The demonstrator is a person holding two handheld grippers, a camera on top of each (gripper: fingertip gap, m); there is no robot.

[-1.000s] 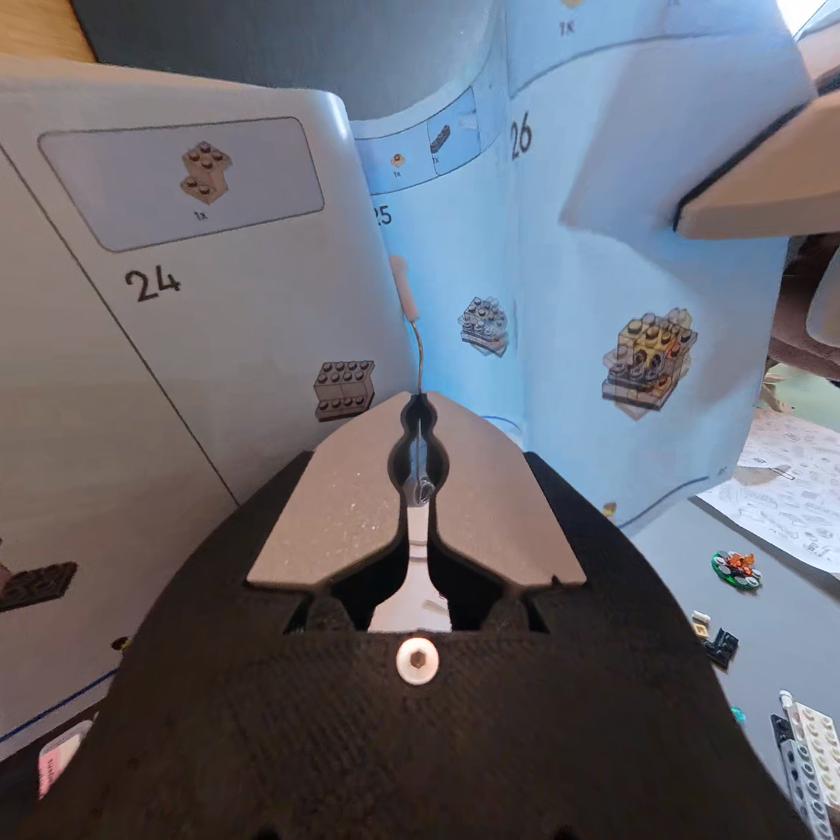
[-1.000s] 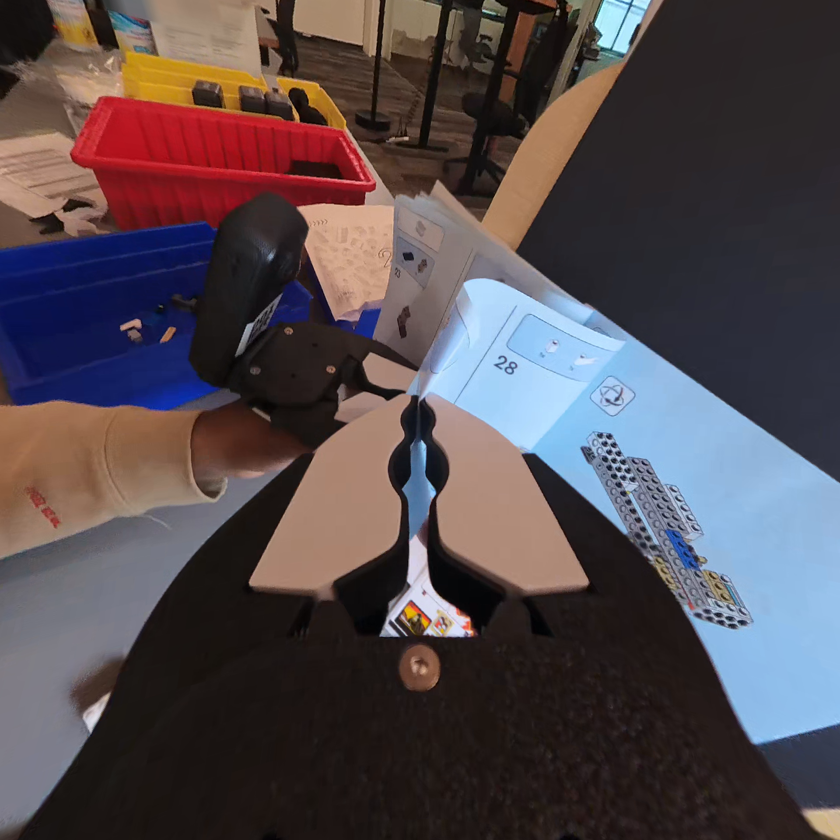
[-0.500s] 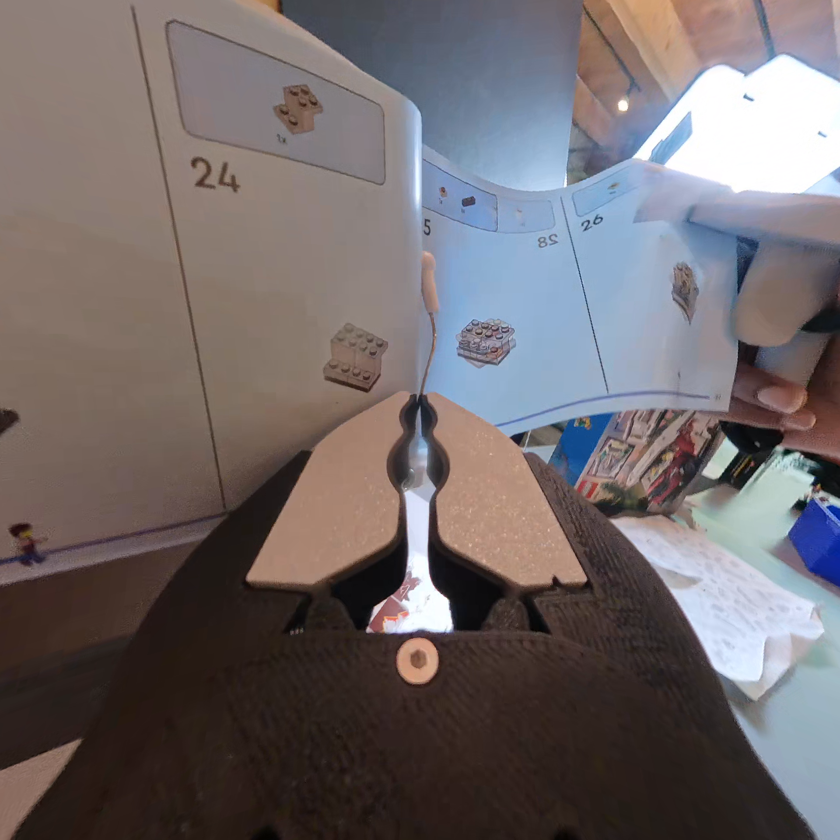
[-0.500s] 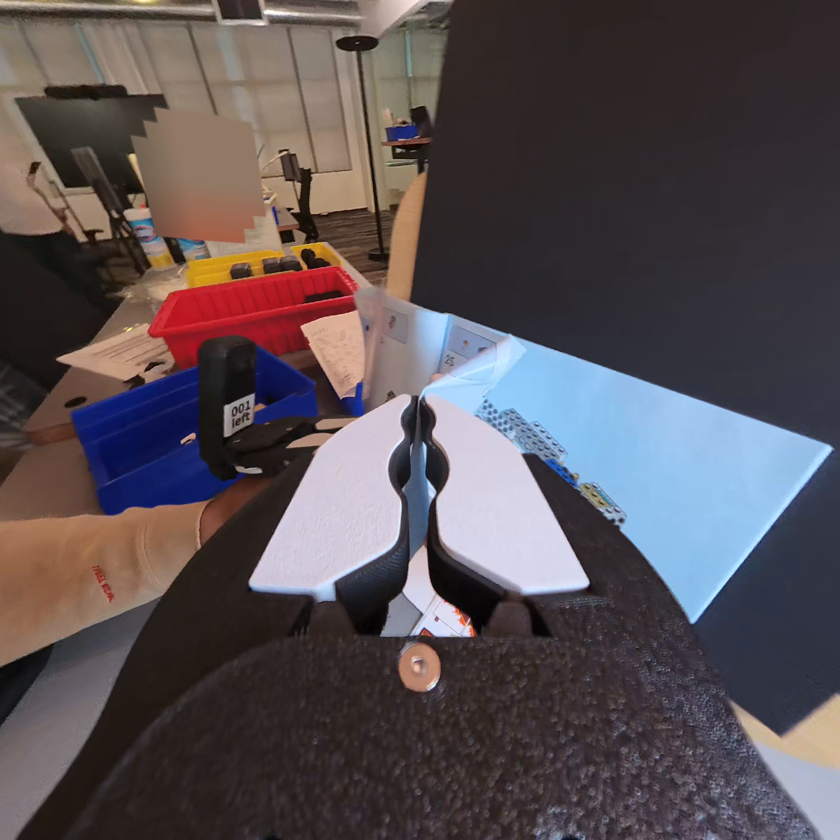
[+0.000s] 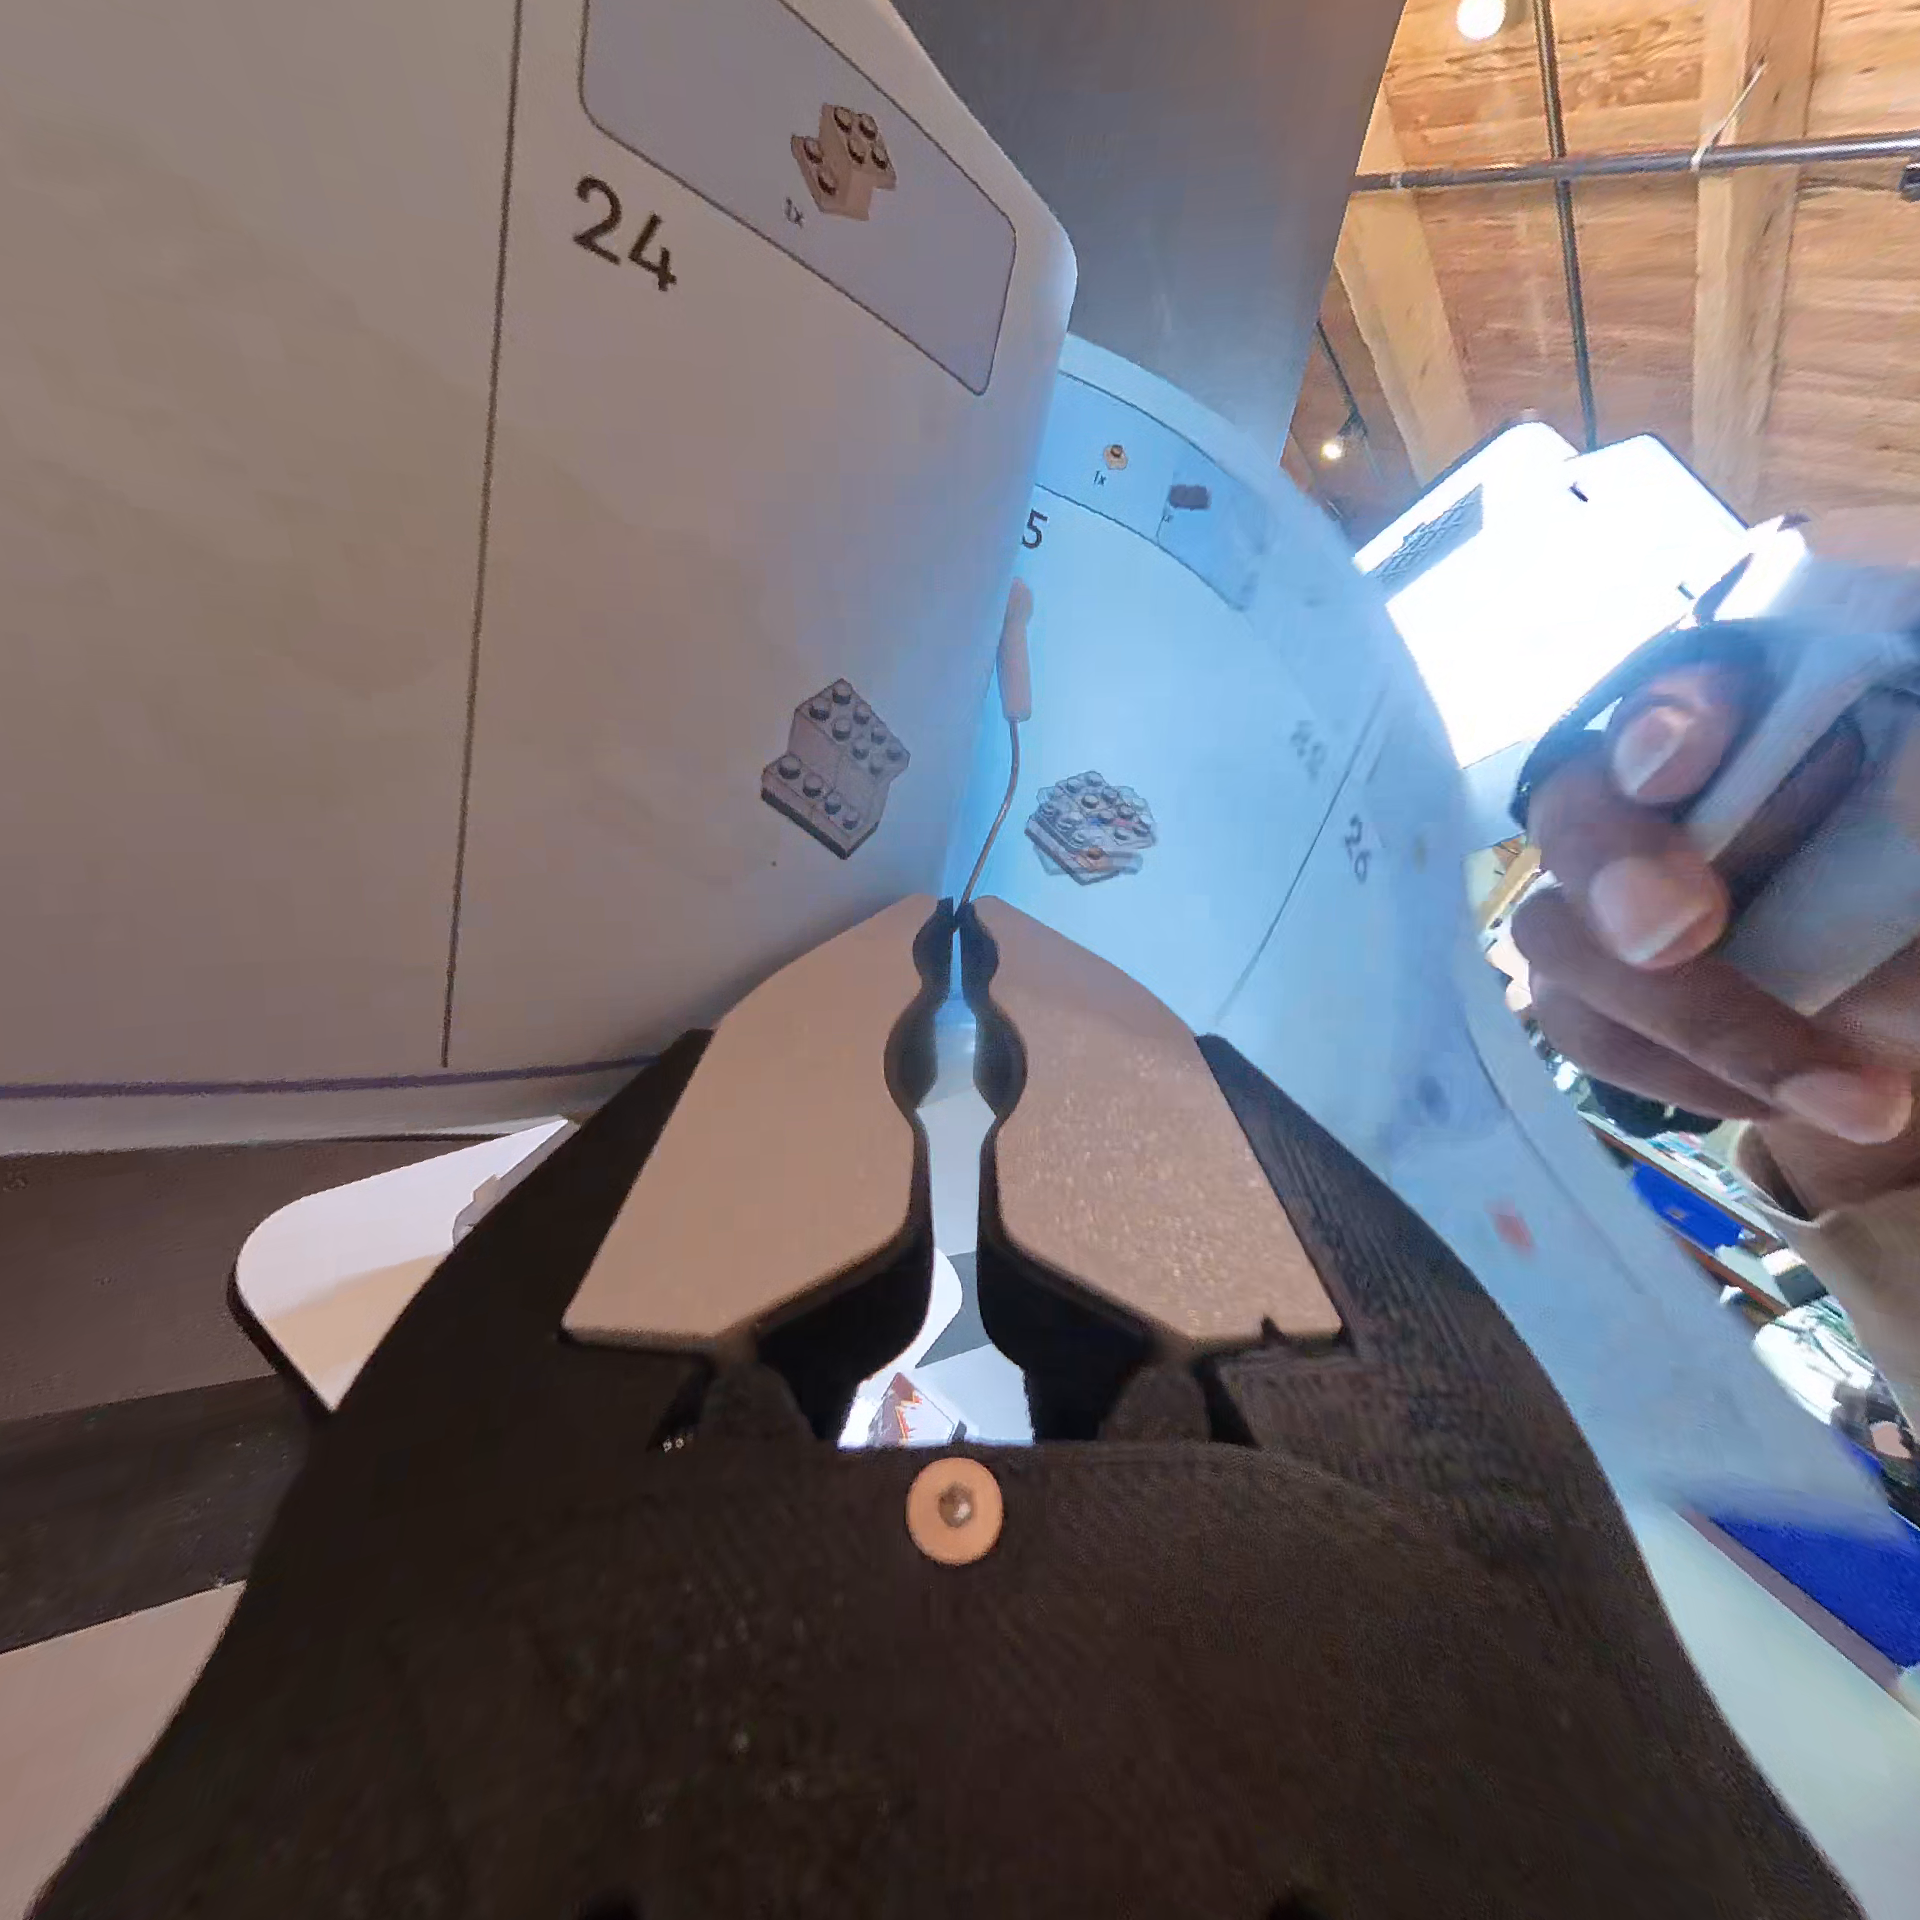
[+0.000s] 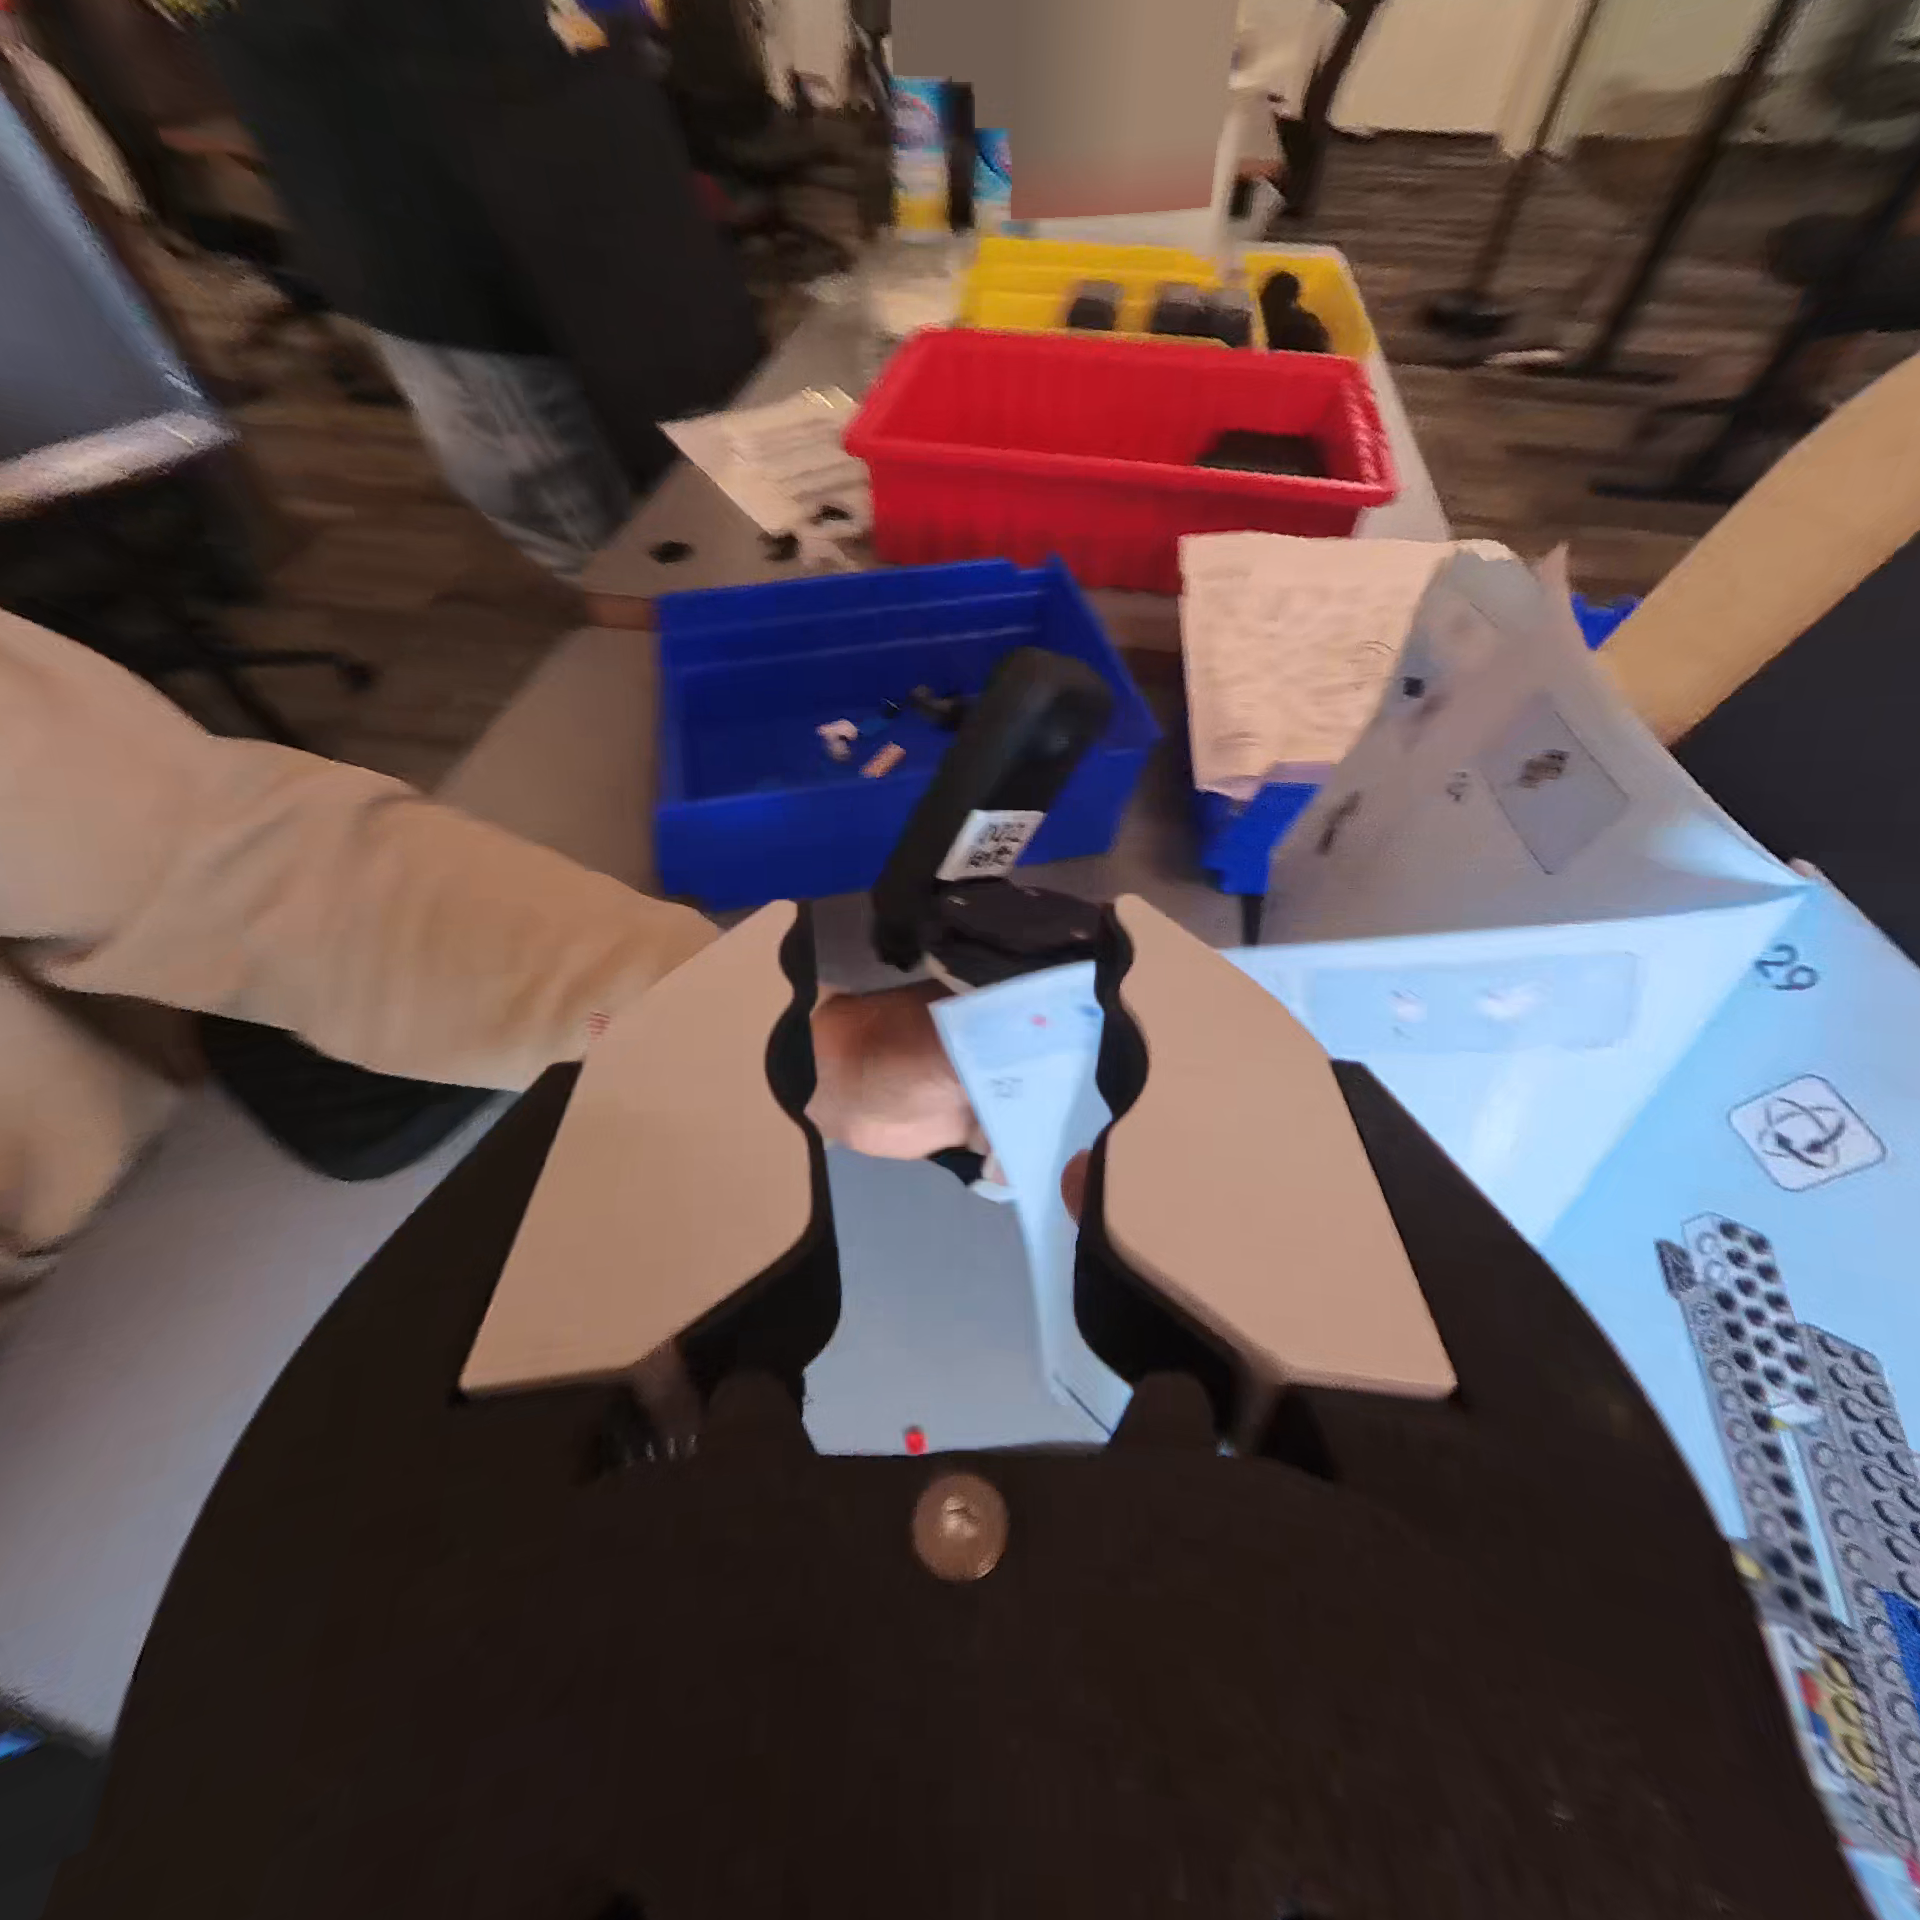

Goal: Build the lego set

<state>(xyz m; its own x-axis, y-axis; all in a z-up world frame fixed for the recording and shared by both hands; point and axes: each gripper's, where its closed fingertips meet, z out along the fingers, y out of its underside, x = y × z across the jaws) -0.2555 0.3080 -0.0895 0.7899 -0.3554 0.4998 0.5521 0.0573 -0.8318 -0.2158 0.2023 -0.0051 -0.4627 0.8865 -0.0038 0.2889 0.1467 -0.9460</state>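
Pale blue paper is what both views show most: the instruction booklet (image 5: 727, 582) of the lego set is held up in the air, its pages bent and curled. The left gripper (image 5: 954, 912) has its two fingers pressed together at the tips, and they pinch the lower edge of the booklet at the fold, where a thin wire with a pale plastic end (image 5: 1013, 665) stands up from the tips. The pages carry step numbers and small drawings of brick assemblies. In the right wrist view the same booklet (image 6: 1558, 1039) spreads to the right, with a drawing of a long grey studded build on the open page.

The right gripper (image 6: 956, 935) has its fingers spread wide apart and they hold nothing; one curled page corner lies in the gap between them, close to the right finger, but whether it touches I cannot tell. A hand (image 5: 1662, 914) shows at the right of the left wrist view — it grips a pale handle.

Behind, on the grey table (image 6: 260, 1299), stand three bins. The blue bin (image 6: 790, 831) holds a few small loose pieces, the red bin (image 6: 1039, 499) has something dark in one corner, and the yellow bin (image 6: 1039, 301) holds several dark blocks. A printed sheet (image 6: 1278, 644) leans between the blue bin and the booklet.
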